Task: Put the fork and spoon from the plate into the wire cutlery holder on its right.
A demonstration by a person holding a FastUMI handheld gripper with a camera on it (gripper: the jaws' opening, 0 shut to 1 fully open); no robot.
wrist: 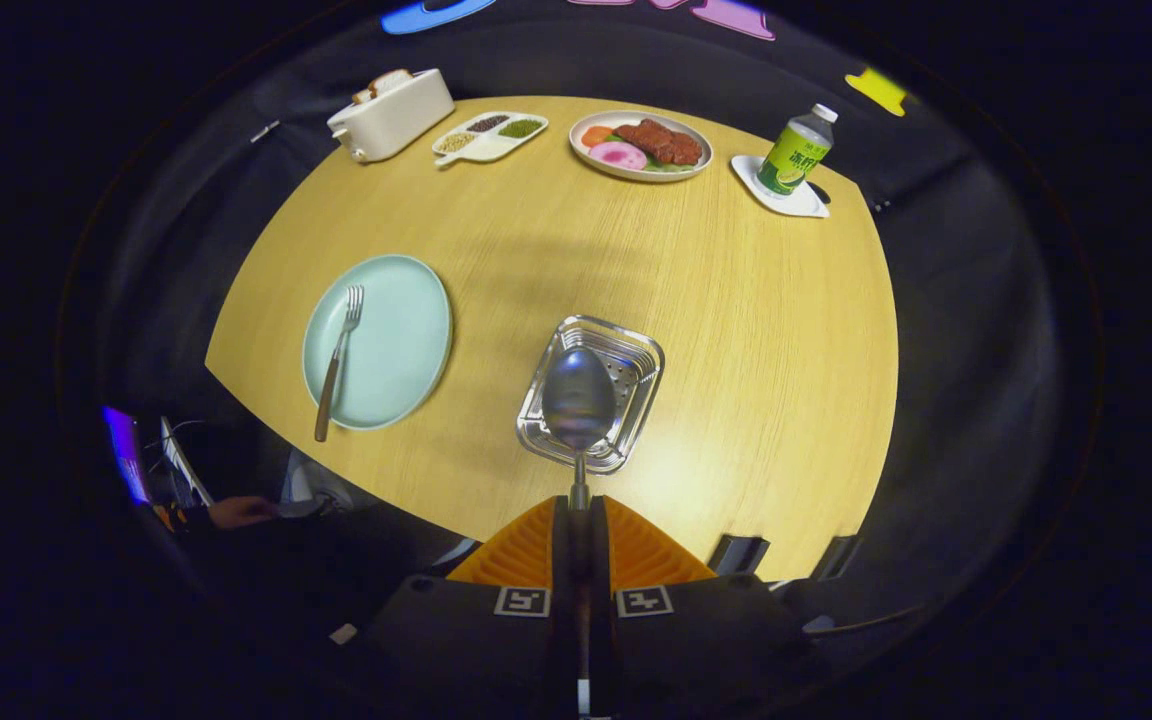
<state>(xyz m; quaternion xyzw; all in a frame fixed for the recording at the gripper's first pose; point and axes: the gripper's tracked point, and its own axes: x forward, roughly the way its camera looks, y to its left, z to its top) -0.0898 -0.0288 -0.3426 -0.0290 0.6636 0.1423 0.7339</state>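
Gripper (pixel 579 512) pinching the spoon (pixel 578 400) by its handle, both orange fingers (pixel 526 550) pressed together on it with no gap showing. Spoon bowl raised straight ahead of the fingertips, hanging over the cutlery holder (pixel 636 352), a square shiny metal basket with a perforated bottom, seen from above. Whether the spoon touches the holder: cannot tell. Fork (pixel 338 362) lying on the pale green plate (pixel 406 340), left of the holder and well apart from it, tines pointing away, brown handle reaching past the near rim of the plate. All on a light wooden table (pixel 736 330). At the far edge, from left to right: a white toaster (pixel 391 115) with bread in its slot, a white divided dish (pixel 489 136) with grains and beans, a plate of food (pixel 641 146), and a green-labelled bottle (pixel 796 150) standing on a white coaster (pixel 816 205). Below the table's near left edge, a person's hand (pixel 239 512) beside a lit screen (pixel 126 452).
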